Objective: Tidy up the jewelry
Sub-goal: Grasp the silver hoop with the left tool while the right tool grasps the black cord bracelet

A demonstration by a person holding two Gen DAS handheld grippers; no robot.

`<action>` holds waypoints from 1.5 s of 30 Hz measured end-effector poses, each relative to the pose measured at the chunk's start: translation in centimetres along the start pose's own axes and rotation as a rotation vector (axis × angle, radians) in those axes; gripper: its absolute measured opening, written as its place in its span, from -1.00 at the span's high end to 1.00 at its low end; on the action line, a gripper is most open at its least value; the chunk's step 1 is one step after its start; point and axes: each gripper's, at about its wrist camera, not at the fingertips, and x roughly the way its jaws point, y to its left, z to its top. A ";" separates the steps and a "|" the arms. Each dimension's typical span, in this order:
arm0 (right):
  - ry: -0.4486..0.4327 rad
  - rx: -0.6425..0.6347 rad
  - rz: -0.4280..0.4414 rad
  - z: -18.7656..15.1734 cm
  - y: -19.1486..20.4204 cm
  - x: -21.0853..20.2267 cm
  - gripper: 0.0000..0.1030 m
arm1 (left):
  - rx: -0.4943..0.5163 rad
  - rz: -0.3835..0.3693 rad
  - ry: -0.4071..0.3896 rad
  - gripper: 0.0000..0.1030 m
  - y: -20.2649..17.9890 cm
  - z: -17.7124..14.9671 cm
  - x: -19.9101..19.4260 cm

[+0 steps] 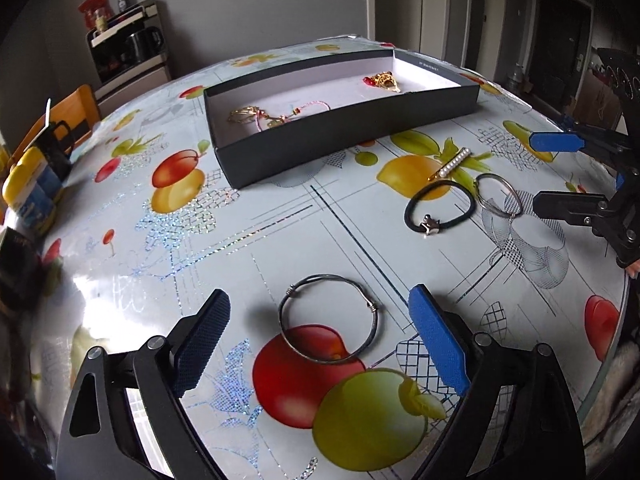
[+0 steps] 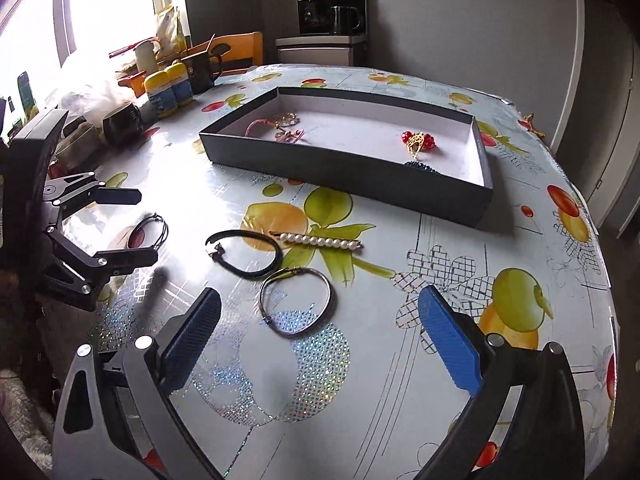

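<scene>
A shallow dark box with a white inside holds a pink cord bracelet and a gold and red piece. My left gripper is open just above a silver bangle lying between its fingers; it also shows in the right wrist view. My right gripper is open above a second silver bangle. A black hair tie and a pearl clip lie nearby.
The table has a glossy fruit-print cloth. Yellow-lidded jars, a black mug and clutter stand at its window side. A wooden chair and a cabinet with a coffee maker stand behind.
</scene>
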 end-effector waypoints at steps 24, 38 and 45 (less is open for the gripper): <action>0.068 -0.059 -0.001 -0.3 1.7 2.0 0.13 | -0.025 -0.057 -0.016 -0.03 0.3 -0.3 -0.4; 0.037 -0.031 0.022 0.0 1.3 1.1 0.14 | -0.025 -0.049 -0.015 -0.02 0.4 -0.2 -0.6; -0.007 -0.016 0.002 0.9 0.4 -0.2 0.14 | -0.012 -0.037 -0.045 -0.02 0.5 0.5 -1.8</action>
